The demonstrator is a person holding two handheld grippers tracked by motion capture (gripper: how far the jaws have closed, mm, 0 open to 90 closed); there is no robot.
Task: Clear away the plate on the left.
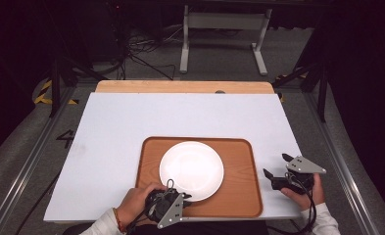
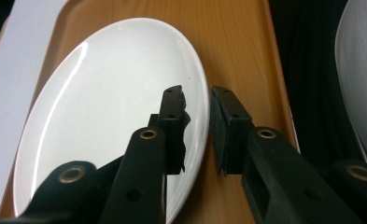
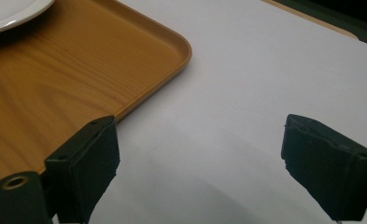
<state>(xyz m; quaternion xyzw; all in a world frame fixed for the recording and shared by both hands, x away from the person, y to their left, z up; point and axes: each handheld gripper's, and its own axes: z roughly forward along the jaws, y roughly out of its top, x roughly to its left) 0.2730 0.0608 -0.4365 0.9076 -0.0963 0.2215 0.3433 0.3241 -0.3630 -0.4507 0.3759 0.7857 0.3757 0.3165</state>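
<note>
A white plate [image 1: 191, 169] lies on a brown wooden tray [image 1: 239, 166] at the near middle of the white table. My left gripper [image 1: 182, 197] is at the plate's near rim. In the left gripper view its jaws [image 2: 197, 107] stand close together astride the rim of the plate [image 2: 116, 93], one over the plate's face and one on the side of the tray [image 2: 246, 56]. My right gripper [image 1: 276, 165] hovers wide open to the right of the tray. Between its jaws [image 3: 200, 154] there is just bare table, with the tray's corner [image 3: 55, 84] at left.
The white table top [image 1: 180, 112] stretches bare beyond and beside the tray, with a wooden strip [image 1: 180, 86] along its far edge. Metal rails run down both sides of the table. A white frame [image 1: 224, 34] and cables stand on the floor behind.
</note>
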